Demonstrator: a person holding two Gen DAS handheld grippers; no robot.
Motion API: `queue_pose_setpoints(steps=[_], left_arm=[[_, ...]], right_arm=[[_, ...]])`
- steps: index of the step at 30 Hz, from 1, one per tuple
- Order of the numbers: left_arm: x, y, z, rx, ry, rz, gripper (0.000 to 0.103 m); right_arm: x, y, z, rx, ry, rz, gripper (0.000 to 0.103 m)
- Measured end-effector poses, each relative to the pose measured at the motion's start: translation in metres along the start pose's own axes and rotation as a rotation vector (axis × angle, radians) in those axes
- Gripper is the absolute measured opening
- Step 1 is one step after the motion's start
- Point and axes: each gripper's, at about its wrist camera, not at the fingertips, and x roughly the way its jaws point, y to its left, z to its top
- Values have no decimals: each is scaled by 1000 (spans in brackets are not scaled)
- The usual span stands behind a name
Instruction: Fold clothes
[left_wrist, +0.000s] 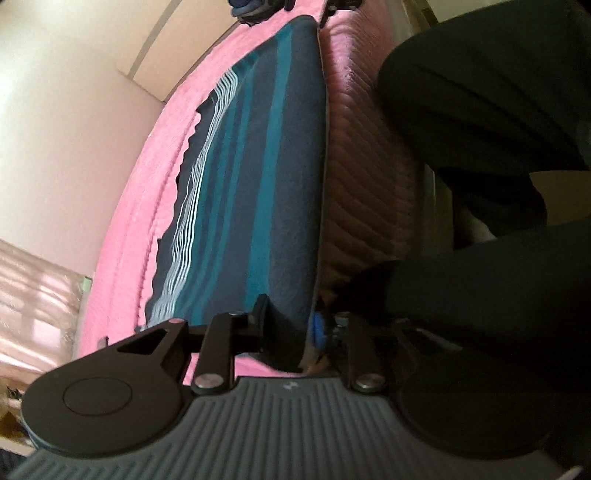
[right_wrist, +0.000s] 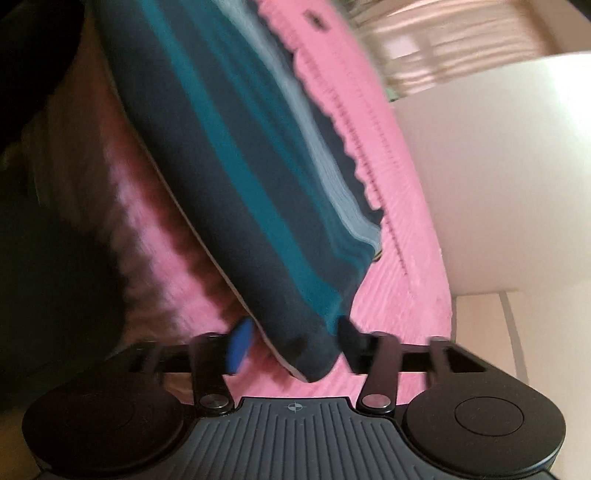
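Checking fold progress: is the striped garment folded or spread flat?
Cannot tell for sure. The striped garment lies stretched long on the pink blanket, each end between a gripper's fingers; its layers are hidden.

No words, numbers or brand names can be read in either of your views. The only sign is a small moulded mark on each tool body. On your right gripper (right_wrist: 293, 345), a circle crossed by a vertical and a horizontal line sits at the top centre of the ribbed grey plate (right_wrist: 295, 435), pale against the grey. On your left gripper (left_wrist: 288, 328), a faint pale mark sits at the same spot on its ribbed plate (left_wrist: 288, 424); it is too blurred to make out its shape. The striped garment (left_wrist: 251, 184) shows no visible label or print, only bands of colour.
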Motion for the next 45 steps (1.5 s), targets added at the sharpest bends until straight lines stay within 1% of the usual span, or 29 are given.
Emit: queue_pose_setpoints(steps=[2, 4, 8, 9, 10, 11, 14, 17, 18, 19, 20, 21, 22, 23, 24, 25, 26, 28, 29, 32, 34, 37, 40, 44, 45], left_arm=[[-10, 5, -5, -51, -20, -6, 26], [-21, 11, -15, -90, -46, -6, 28], [-36, 24, -30, -138, -89, -28, 30], [-39, 27, -33, -148, -94, -35, 30], [-43, 28, -40, -164, -92, -39, 30], [-48, 30, -47, -181, -85, -38, 30], [-55, 39, -60, -228, -59, -9, 30], [-59, 49, -68, -268, -47, 21, 31], [-58, 52, -67, -274, -44, 30, 35], [-58, 54, -69, -276, -42, 38, 37], [-57, 57, -72, -273, -39, 45, 42], [-56, 59, -76, -264, -37, 54, 46], [-57, 61, -82, -243, -34, 64, 50], [-55, 62, -89, -213, -32, 76, 54], [-50, 62, -94, -166, -29, 89, 62], [-45, 63, -99, -119, -27, 102, 65], [-39, 64, -103, -66, -26, 117, 67], [-19, 68, -106, 74, -37, 157, 70], [-7, 70, -106, 131, -49, 171, 73], [28, 84, -105, 271, -92, 181, 74], [48, 97, -101, 331, -107, 167, 74], [72, 114, -95, 387, -141, 150, 74], [88, 124, -92, 455, -159, 114, 71], [101, 121, -97, 561, -163, 91, 58], [103, 120, -99, 577, -164, 94, 56]], right_arm=[[-14, 3, 12, 37, -28, 15, 57], [-30, 10, 35, 64, -90, 55, 57], [-59, 44, 84, 6, -256, 169, 57], [-61, 55, 97, -28, -299, 200, 64], [-64, 66, 110, -61, -341, 230, 75], [-64, 74, 122, -87, -378, 259, 79], [-57, 95, 153, -128, -428, 324, 79], [-49, 108, 182, -172, -459, 355, 79], [-43, 111, 192, -193, -466, 358, 78], [-39, 115, 196, -216, -471, 359, 78], [-36, 118, 200, -236, -474, 361, 78], [-29, 121, 206, -254, -475, 368, 68], [-20, 120, 213, -250, -473, 380, 41], [-11, 116, 219, -227, -473, 394, 30], [-2, 112, 226, -204, -473, 409, 21], [0, 106, 229, -171, -478, 428, 14], [-4, 100, 229, -127, -487, 452, 14], [-20, 86, 223, -11, -502, 502, 14], [-21, 76, 221, 37, -508, 515, 14], [-27, 58, 220, 112, -515, 519, 13], [-30, 50, 221, 142, -518, 516, 13], [-32, 43, 222, 174, -523, 514, 13], [-40, 38, 214, 200, -525, 521, 13], [-51, 32, 207, 223, -536, 525, 13], [-52, 31, 205, 231, -538, 528, 13]])
